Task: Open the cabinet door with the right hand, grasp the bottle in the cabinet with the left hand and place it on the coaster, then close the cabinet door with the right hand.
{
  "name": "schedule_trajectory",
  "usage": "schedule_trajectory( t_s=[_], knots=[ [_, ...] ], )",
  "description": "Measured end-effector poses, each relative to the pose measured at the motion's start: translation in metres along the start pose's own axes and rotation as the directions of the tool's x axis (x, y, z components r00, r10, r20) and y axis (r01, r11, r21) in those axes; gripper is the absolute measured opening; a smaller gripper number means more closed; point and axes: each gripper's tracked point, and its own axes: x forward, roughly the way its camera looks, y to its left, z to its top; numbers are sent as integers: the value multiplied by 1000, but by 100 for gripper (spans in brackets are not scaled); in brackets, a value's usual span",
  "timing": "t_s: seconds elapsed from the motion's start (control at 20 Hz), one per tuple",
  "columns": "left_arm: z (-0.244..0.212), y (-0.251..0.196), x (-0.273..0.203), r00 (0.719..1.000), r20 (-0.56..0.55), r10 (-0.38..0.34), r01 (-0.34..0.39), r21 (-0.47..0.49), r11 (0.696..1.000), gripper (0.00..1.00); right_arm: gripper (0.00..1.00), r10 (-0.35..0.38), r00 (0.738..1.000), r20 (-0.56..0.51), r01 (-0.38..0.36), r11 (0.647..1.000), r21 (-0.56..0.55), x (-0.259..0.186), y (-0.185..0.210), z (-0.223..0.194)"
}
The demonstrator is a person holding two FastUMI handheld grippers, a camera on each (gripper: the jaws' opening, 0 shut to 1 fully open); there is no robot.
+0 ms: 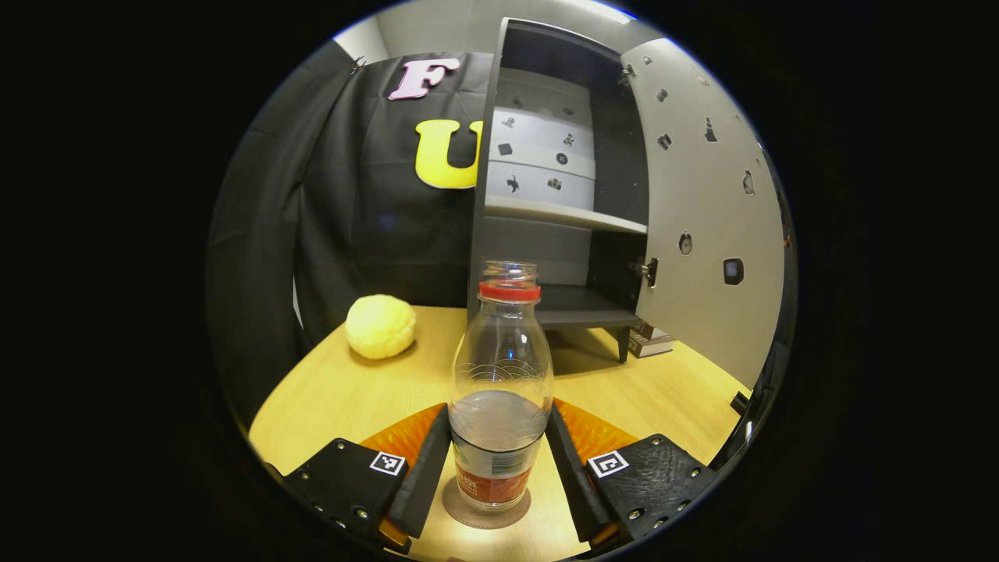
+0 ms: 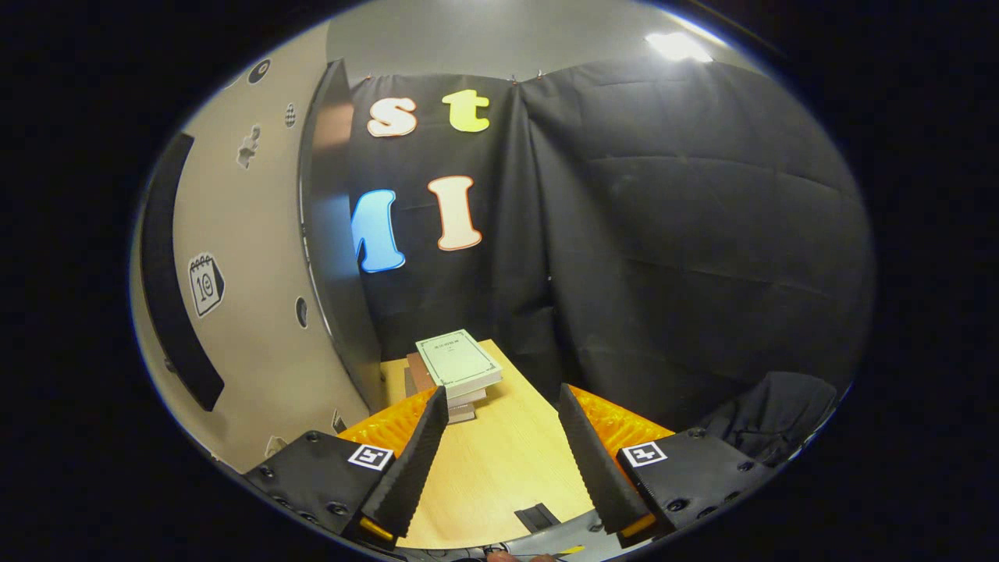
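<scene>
The table (image 1: pixel 351 390) is light wood and carries everything else. At its far side stands the dark cabinet (image 1: pixel 546 211), raised on short legs, with one shelf across the middle and both compartments bare. Its pale door (image 1: pixel 702 218) is swung wide open to the right; in the right gripper view the same door (image 2: pixel 250 297) stands close on the left, carrying a long dark handle (image 2: pixel 168 281) and small stickers. A stack of books (image 2: pixel 459 367) lies on the table just beside the door's lower edge. A yellow ball (image 1: pixel 380 326) rests on the table left of the cabinet, well apart from the other items.

The bottle (image 1: pixel 501 367) is out of the cabinet and stands upright on the round brown coaster (image 1: pixel 485 511), near the table's front edge. It is clear plastic, uncapped, with a red neck ring and a red label at its base.

The left gripper (image 1: pixel 499 460) has its black fingers (image 1: pixel 425 468) on either side of the bottle's lower half. Whether they press on it or stand just clear cannot be told. The right gripper (image 2: pixel 503 453) is spread apart over bare table, with nothing between its fingers (image 2: pixel 410 464).
</scene>
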Motion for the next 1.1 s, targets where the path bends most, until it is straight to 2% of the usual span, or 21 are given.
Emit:
schedule_trajectory(
  t_s=[0.35,0.6,0.95,1.0,1.1],
  knots=[
    [-18,0,1,1000,0,-11,11,14,1000,67,91,70,997,-24,-72,987,-144,0,20,-10],
    [-21,7,-2,1000,-14,22,-21,65,998,67,92,92,994,-63,-97,992,-85,5,24,-22],
    [-20,2,-2,999,-31,17,-14,109,994,69,91,66,994,-88,-62,997,41,10,9,-34],
    [-19,2,-2,999,-32,19,-16,110,994,73,91,60,994,-90,-56,997,49,10,7,-36],
    [-20,3,-4,999,-44,19,-14,106,994,73,91,54,994,-96,-49,997,54,10,4,-41]
  ],
)
